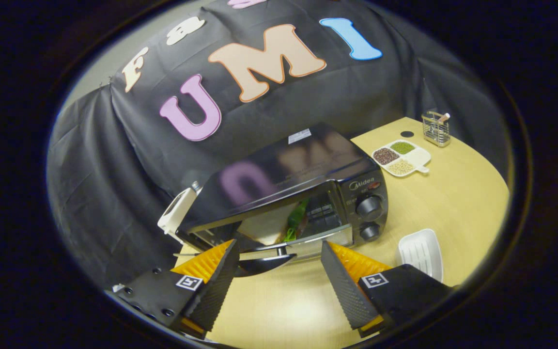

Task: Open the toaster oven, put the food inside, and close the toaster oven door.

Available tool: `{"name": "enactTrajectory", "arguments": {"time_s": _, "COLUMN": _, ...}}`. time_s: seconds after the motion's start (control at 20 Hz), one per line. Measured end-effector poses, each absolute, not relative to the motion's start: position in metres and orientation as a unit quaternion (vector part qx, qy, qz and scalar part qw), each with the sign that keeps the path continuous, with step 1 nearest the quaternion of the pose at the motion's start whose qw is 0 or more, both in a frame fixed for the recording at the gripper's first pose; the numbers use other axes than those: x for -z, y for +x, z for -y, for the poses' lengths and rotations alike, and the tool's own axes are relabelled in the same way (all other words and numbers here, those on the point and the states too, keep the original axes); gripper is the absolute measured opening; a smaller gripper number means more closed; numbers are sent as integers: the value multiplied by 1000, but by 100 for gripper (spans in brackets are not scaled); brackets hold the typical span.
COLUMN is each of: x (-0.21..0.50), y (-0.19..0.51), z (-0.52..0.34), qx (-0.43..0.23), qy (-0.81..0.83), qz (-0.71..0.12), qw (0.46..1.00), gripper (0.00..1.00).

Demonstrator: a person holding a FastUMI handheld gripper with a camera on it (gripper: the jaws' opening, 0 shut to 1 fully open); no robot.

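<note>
My black-and-orange claw [279,271] gapes wide, holding nothing; just ahead, the black toaster oven's [303,194] curved door handle [264,259].

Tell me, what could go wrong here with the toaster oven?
The gripper is open, one of its jaws on each side of the door handle, touching nothing. The toaster oven door looks nearly shut with something green behind the glass. A crooked push could slide the oven toward the white dish.

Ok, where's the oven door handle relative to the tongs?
In the gripper view, the door handle sits just ahead of the open tongs, nearer the left finger, below the toaster oven door.
</note>
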State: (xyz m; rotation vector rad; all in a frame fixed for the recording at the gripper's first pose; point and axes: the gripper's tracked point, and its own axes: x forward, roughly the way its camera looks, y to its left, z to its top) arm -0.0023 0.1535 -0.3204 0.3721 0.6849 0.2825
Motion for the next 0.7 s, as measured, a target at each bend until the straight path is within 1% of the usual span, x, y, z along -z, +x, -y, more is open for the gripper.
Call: {"name": "enactTrajectory", "arguments": {"time_s": 0.7, "x": 316, "y": 38, "z": -164, "qx": -111, "qy": 207, "qz": -301, "qw": 924, "gripper": 100}}
